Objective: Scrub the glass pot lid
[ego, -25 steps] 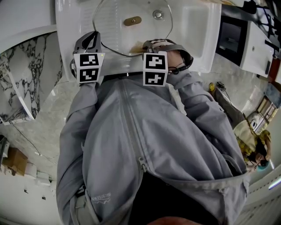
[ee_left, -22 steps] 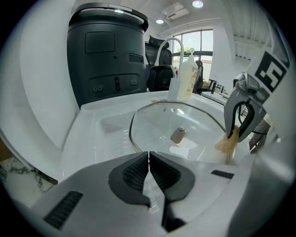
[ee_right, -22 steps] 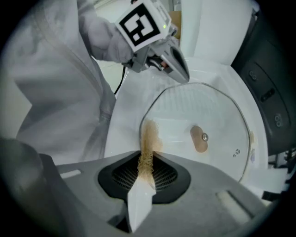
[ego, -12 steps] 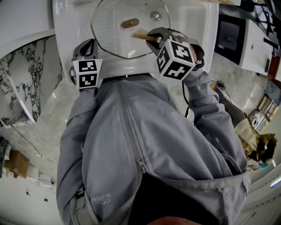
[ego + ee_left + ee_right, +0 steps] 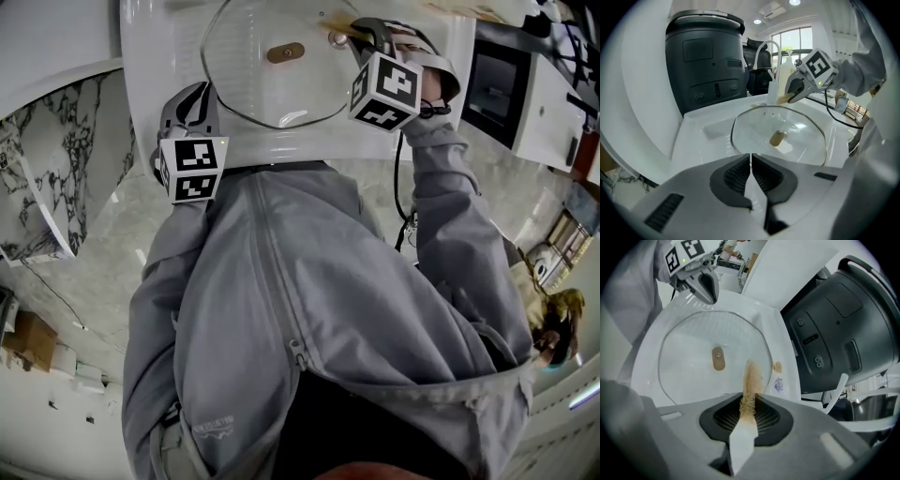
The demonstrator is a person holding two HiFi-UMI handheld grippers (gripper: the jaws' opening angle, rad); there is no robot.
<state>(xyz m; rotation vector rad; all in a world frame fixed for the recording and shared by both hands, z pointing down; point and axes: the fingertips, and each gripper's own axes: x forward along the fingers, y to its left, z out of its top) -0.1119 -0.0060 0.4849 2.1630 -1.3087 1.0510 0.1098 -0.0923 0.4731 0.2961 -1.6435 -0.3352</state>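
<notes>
Since the earlier frame the right gripper (image 5: 749, 399) has travelled from the near rim of the glass pot lid (image 5: 272, 84) across to its far right rim. The left gripper (image 5: 751, 157) has held its station at the near left rim.

Right gripper: jaws closed on a tan scrubber (image 5: 751, 380). This is a narrow, coarse, fibrous strip that projects past the tips and reaches the glass just inside the rim.

Left gripper: jaws closed together, ribbed pads meeting. The tips sit at the lid's rim; whether the rim is pinched between them cannot be told.

The lid lies in a white basin (image 5: 141, 56), dome up. It is round, clear and glossy, with a thin metal band at its edge. A small oval bronze-coloured knob (image 5: 285, 52) stands at its centre.

Clearances:
- The lid fills most of the basin floor.
- Only a narrow strip of white shows between the metal band and the basin wall on the left and near sides.
- A broader flat area lies to the right.
- The two grippers stand well apart, with the knob and open glass between them.

A dark grey appliance (image 5: 839, 319), matt, with a rounded top and small buttons, stands just beside the basin. It bounds the side nearest the right gripper.

The basin surface is smooth and glossy.
</notes>
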